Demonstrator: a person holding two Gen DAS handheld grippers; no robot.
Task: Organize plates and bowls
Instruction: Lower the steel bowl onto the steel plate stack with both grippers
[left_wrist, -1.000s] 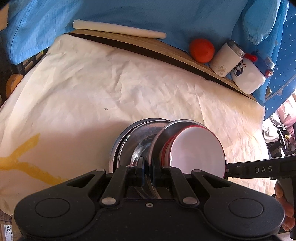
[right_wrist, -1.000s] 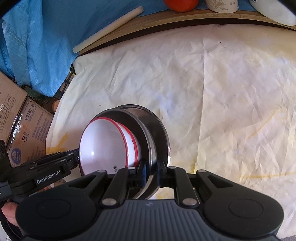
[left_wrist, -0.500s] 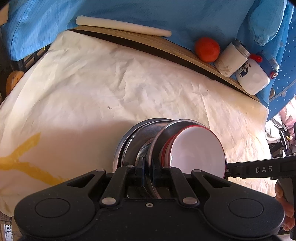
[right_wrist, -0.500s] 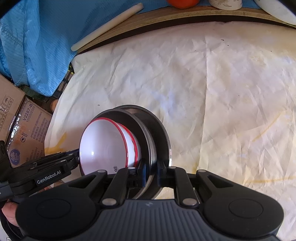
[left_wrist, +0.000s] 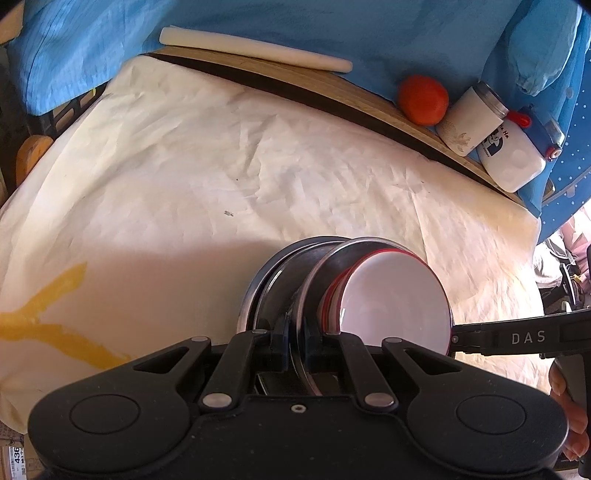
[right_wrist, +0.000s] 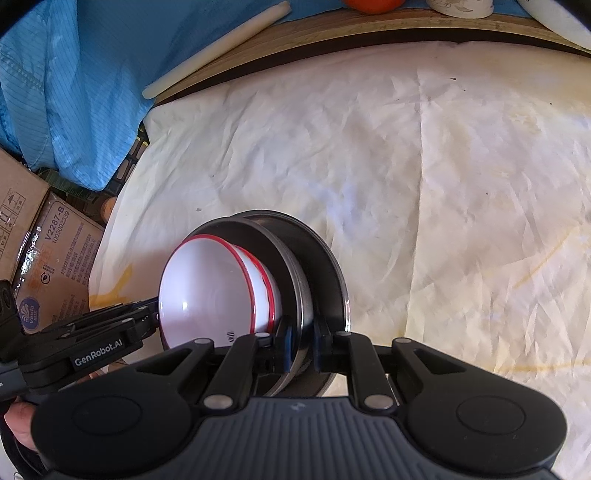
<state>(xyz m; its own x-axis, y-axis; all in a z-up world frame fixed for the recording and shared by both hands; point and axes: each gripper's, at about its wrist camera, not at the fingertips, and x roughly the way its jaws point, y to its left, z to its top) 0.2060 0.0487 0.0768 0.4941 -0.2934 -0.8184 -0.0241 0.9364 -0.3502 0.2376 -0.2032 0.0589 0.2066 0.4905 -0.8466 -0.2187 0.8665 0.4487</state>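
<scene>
Both claws were clamped on opposite rims of the steel plate (left_wrist: 321, 273) stack, the left claw (left_wrist: 295, 345) and the right claw (right_wrist: 300, 347) holding it on edge above the white cloth (left_wrist: 221, 166). Two red-rimmed white bowls (right_wrist: 214, 291) nested against the stack, between the claws, well apart from the orange (left_wrist: 423, 99) at the counter's far edge.

We note crumpled white cloth (left_wrist: 207, 177) spread ahead of jaws, yellow stain (left_wrist: 55, 325) on it, left of jaws. Far ahead: white rod (left_wrist: 255, 48) along wooden edge (left_wrist: 295, 79), blue fabric (left_wrist: 332, 29) behind. Ahead and right: orange fruit (left_wrist: 423, 99), white cup (left_wrist: 471, 118) touching white bottle with blue cap (left_wrist: 517, 155). Right-wrist view: cardboard boxes (right_wrist: 55, 258) left of jaws.
</scene>
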